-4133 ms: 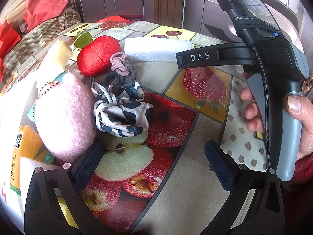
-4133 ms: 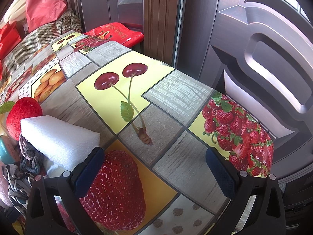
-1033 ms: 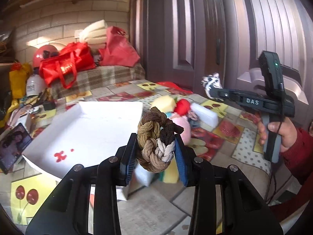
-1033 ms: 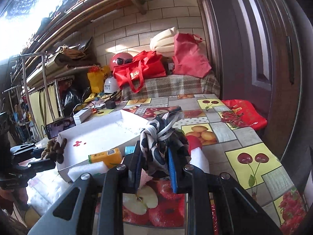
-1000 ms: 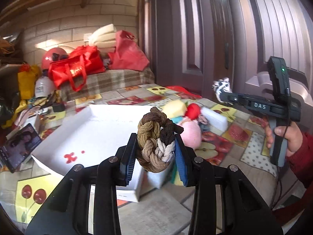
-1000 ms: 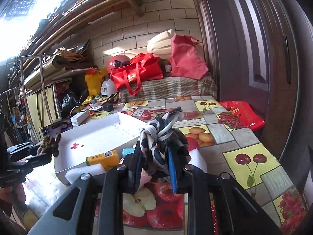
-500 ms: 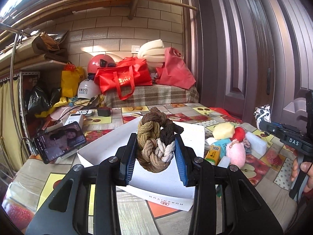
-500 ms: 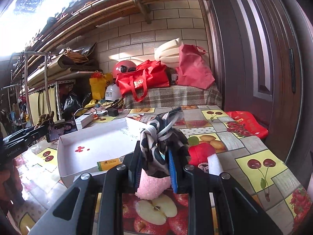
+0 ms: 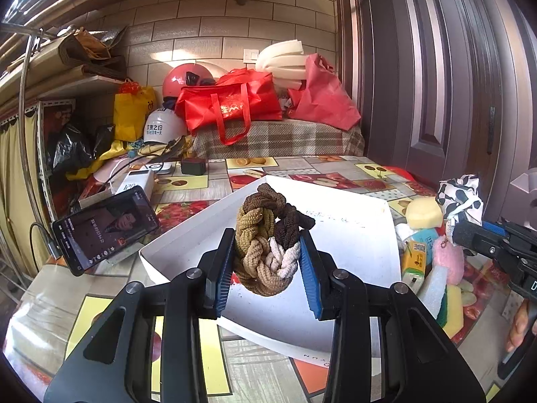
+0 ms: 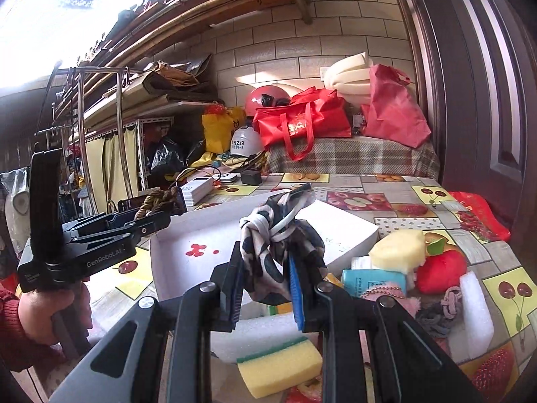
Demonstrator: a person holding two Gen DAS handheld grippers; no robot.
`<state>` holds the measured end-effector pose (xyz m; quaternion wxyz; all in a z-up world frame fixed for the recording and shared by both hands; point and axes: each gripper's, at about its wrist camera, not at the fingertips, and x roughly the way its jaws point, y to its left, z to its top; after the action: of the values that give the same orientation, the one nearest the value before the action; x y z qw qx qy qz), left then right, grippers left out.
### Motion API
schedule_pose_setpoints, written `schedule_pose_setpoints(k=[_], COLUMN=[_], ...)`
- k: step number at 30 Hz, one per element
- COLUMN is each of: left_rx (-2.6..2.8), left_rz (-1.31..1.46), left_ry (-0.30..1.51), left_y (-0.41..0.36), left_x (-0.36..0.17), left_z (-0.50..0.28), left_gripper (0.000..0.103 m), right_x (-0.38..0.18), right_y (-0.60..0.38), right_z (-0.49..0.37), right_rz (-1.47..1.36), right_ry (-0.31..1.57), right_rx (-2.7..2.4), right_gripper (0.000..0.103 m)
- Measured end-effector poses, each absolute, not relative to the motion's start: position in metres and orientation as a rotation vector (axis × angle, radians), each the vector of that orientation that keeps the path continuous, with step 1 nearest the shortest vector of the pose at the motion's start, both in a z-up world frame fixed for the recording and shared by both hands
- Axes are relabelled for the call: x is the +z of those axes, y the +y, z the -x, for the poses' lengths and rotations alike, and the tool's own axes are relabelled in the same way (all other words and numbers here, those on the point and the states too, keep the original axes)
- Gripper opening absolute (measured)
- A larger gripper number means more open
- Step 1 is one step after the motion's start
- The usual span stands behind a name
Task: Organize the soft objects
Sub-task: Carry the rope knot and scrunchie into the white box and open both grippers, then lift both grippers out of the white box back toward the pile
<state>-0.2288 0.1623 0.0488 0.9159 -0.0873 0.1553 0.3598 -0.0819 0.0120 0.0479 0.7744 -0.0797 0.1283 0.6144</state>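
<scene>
Left gripper: fingers clamped on braided scrunchie; held above white box
Right gripper: fingers clamped on spotted scrunchie; held over box's near edge
Table: box mid-table

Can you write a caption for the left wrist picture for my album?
Left hand-held gripper holds braided brown hair ties above a white box.

Both grippers were built of matt black plastic: the left gripper and the right gripper each carried two angular fingers faced with ribbed blue pads, with silver screws set at the pivots. "GenRobot.AI" was printed in grey on one side, and a red knitted sleeve was worn.
</scene>
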Motion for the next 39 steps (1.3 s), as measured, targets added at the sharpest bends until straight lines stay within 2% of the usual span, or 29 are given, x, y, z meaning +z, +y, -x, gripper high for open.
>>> schedule_pose_setpoints(k=[13, 26, 27, 29, 30, 31, 33, 36, 38, 39], left_rx=[0.735, 0.732, 0.725, 0.732, 0.737, 0.741, 0.756, 0.763, 0.772, 0.779], left_rz=[0.162, 0.299, 0.312, 0.324, 0.324, 0.324, 0.333, 0.343, 0.336, 0.331], left_ry=[0.342, 0.409, 0.418, 0.417, 0.411, 0.401, 0.382, 0.38, 0.379, 0.377], left_y=[0.192, 0.239, 0.241, 0.243, 0.242, 0.242, 0.242, 0.245, 0.244, 0.243], left_x=[0.048, 0.042, 0.041, 0.041, 0.041, 0.042, 0.043, 0.043, 0.044, 0.045], left_z=[0.207, 0.191, 0.191, 0.191, 0.192, 0.194, 0.199, 0.202, 0.201, 0.202], left_gripper=[0.036, 0.039, 0.042, 0.057, 0.076, 0.091, 0.103, 0.103, 0.103, 0.103], right_x=[0.038, 0.031, 0.03, 0.029, 0.03, 0.03, 0.031, 0.032, 0.032, 0.033], right_y=[0.063, 0.114, 0.117, 0.116, 0.115, 0.114, 0.113, 0.115, 0.115, 0.116], right_z=[0.094, 0.087, 0.086, 0.086, 0.087, 0.087, 0.088, 0.086, 0.085, 0.085], right_rz=[0.2, 0.218, 0.229, 0.232, 0.23, 0.231, 0.233, 0.232, 0.229, 0.226], right_ry=[0.377, 0.461, 0.476, 0.478, 0.473, 0.467, 0.466, 0.47, 0.472, 0.473], right_rx=[1.357, 1.264, 1.257, 1.247, 1.246, 1.243, 1.229, 1.228, 1.226, 1.222], right_gripper=[0.023, 0.026, 0.03, 0.046, 0.065, 0.081, 0.085, 0.088, 0.095, 0.103])
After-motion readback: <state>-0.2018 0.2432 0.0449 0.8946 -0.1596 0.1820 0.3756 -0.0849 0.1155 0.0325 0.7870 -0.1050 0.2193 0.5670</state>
